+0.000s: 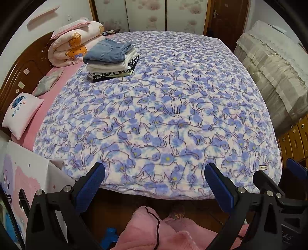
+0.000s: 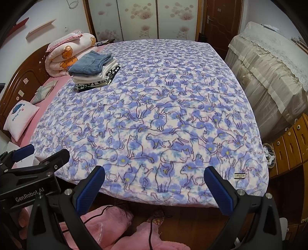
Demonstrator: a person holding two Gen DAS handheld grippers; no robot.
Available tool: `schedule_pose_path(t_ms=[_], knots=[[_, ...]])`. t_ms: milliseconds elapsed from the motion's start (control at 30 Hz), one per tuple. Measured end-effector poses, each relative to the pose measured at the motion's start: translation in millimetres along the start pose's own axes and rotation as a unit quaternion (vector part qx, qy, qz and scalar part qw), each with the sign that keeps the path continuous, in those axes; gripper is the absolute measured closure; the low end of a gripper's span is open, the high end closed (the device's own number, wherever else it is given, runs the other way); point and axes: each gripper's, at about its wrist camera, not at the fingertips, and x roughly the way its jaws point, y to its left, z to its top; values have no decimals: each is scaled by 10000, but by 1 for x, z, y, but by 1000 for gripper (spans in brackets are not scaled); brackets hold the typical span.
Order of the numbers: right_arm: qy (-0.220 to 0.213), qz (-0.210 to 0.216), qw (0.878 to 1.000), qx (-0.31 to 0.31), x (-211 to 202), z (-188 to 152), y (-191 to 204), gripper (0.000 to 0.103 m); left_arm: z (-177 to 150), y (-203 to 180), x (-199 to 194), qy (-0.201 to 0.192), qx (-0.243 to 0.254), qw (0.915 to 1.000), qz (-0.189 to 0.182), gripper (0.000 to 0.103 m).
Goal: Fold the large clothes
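Right gripper (image 2: 154, 178) hovered wide apart over the bed's near edge.
A folded clothes stack (image 2: 95, 72) sat on the cat-print blanket (image 2: 154, 107).

A bed (image 2: 240, 107) is filling the room, lying under a fleece blanket (image 2: 154, 115) printed with purple cats and flowers. A dark wooden headboard (image 2: 25, 77) is standing on the left against a white wall (image 2: 48, 11). Floral-panelled wardrobe doors (image 2: 138, 17) and a brown door (image 2: 219, 21) are lining the far wall. On the right, a cloth-draped piece of furniture (image 2: 269, 71) is sitting beside wooden drawers (image 2: 290, 142). The floor (image 2: 192, 227) is showing dark wood.
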Motion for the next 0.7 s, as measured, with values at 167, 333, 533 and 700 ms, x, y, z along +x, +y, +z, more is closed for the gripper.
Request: schedule_pose_path(t_ms=[167,333,533,700], knots=[[9,-4,10000,-9,1,0,0,0,2,1,2,10,16,10000,7,1],[13,-9,10000,-4,1,0,2,0,2,2,3,8,22,10000,5,1],[20,-12,10000,-3,1,0,2,0,3,3,5,22,32,10000,-4,1],[25,-15,10000,0,1,1,2,0,2,1,4,19,28,10000,1,1]])
